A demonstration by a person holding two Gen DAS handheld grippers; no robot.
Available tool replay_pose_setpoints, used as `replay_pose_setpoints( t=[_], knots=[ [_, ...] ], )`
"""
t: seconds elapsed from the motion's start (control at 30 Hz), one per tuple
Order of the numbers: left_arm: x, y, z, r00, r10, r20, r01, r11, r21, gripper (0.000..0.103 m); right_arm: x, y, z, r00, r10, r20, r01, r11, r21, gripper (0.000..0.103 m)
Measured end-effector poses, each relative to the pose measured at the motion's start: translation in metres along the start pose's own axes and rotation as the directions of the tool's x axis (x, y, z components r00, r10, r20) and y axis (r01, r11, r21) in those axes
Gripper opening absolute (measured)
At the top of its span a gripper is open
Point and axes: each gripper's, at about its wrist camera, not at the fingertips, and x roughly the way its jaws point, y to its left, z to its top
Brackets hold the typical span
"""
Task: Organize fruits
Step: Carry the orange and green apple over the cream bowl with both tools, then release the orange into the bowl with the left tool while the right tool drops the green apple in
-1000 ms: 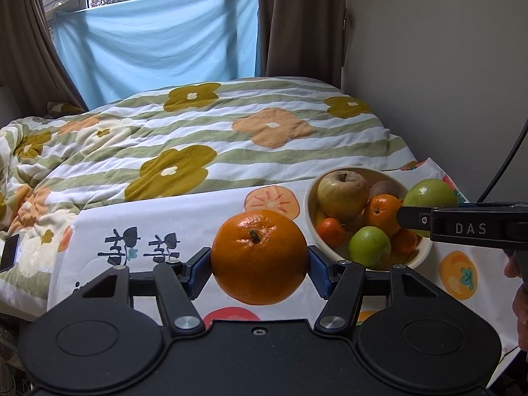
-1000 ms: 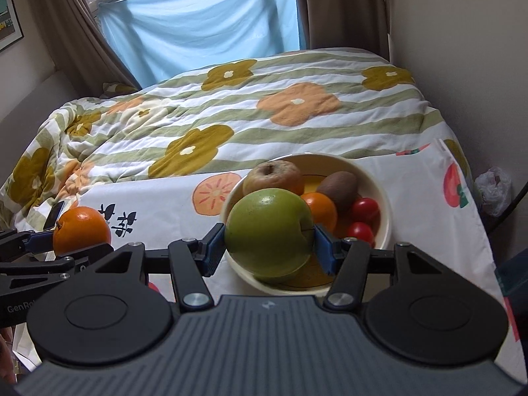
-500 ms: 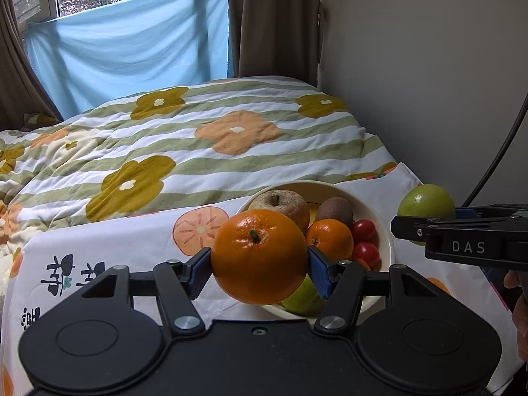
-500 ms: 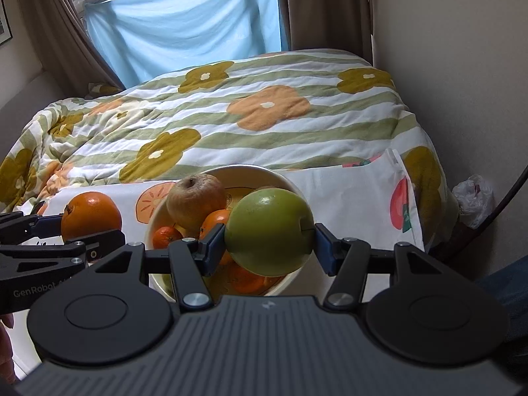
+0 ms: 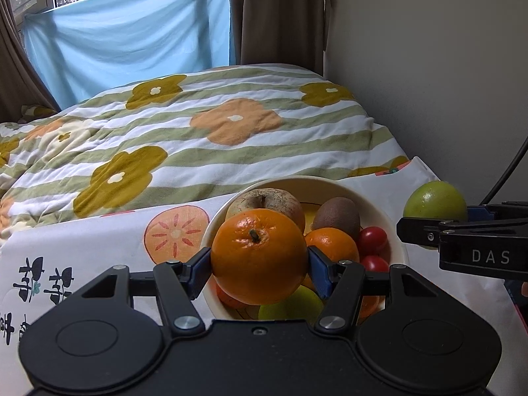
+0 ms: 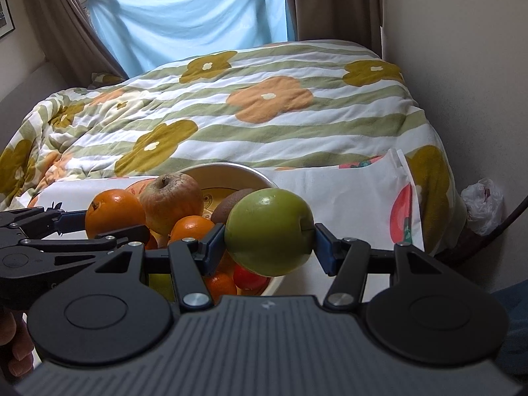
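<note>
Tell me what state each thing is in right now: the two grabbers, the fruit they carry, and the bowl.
left gripper: shut on the orange, held above the bowl.
right gripper: shut on the green apple, held clear of the cloth.
bowl: upright, holding several fruits.
brownish apple: resting in the bowl, stem up.

A flowered striped quilt (image 5: 204, 132) lies before a blue sheet (image 5: 128, 29) between brown curtains (image 5: 280, 13).
</note>
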Motion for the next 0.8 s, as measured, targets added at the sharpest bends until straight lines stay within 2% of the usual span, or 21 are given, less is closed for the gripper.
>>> replay_pose_setpoints(
  t=[0.27,0.3,0.33,0.4,0.8],
  knots=[
    [0.009,-0.007,-0.005,1.0,-0.001,-0.005,0.001,1.0,0.023,0.067,0.007,0.001,0.002,1.0,0.01,0.001,-0.01,1.0,0.0,0.071],
    [0.009,-0.008,-0.006,1.0,0.009,0.008,-0.01,0.999,0.036,0.073,0.007,0.002,0.003,1.0,0.011,0.001,-0.011,1.0,0.0,0.071],
    [0.008,-0.009,-0.006,1.0,0.015,0.021,-0.016,0.999,0.049,0.086,0.007,0.002,0.002,1.0,0.012,0.0,-0.012,1.0,0.002,0.071],
    [0.005,-0.011,-0.006,0.999,0.013,0.044,-0.016,0.998,0.065,0.092,0.007,0.002,0.002,1.0,0.01,0.0,-0.01,1.0,0.002,0.071],
    [0.006,-0.002,-0.015,0.998,-0.005,0.055,0.002,0.999,0.044,0.093,0.009,0.001,-0.004,1.0,-0.001,-0.012,0.001,1.0,0.02,0.071]
  ],
)
